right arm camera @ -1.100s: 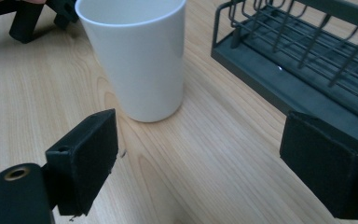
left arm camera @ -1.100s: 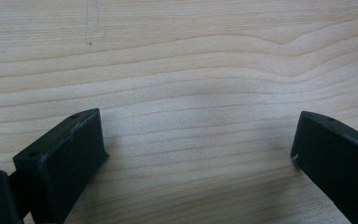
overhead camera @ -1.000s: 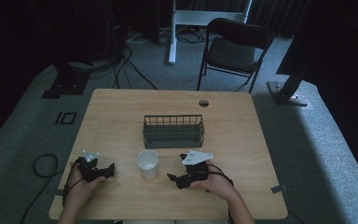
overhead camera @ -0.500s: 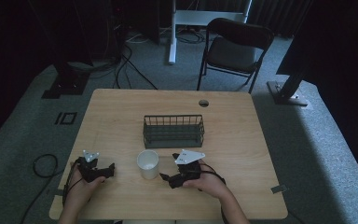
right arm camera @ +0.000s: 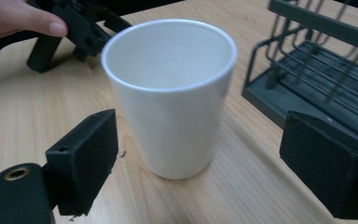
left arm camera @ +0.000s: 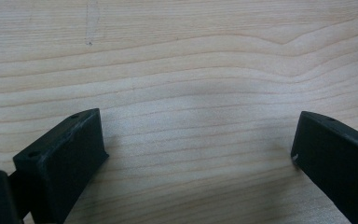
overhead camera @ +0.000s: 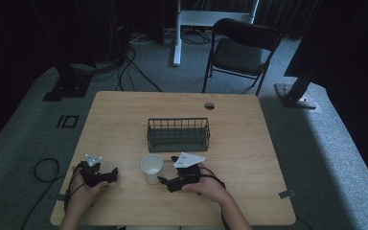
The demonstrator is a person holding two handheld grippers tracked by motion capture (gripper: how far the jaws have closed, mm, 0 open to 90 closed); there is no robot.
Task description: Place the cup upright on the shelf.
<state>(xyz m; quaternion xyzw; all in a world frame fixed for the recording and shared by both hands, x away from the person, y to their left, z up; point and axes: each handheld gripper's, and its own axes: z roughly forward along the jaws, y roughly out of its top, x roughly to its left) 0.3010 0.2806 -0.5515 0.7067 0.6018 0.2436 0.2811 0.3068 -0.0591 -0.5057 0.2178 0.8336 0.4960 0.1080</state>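
You're sliding your right gripper left, closer to the white cup than before, jaws spread wide either side, not touching it. Left gripper is resting unmoved, jaws spread over bare table. Wire basket is getting cut off at the frame edge.

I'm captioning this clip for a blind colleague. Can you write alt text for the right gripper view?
A white cup stands upright and empty on a wooden table, just ahead of the right gripper, whose two black jaws are open wide on either side. A dark wire basket sits to its right; behind it a hand holds the left gripper.
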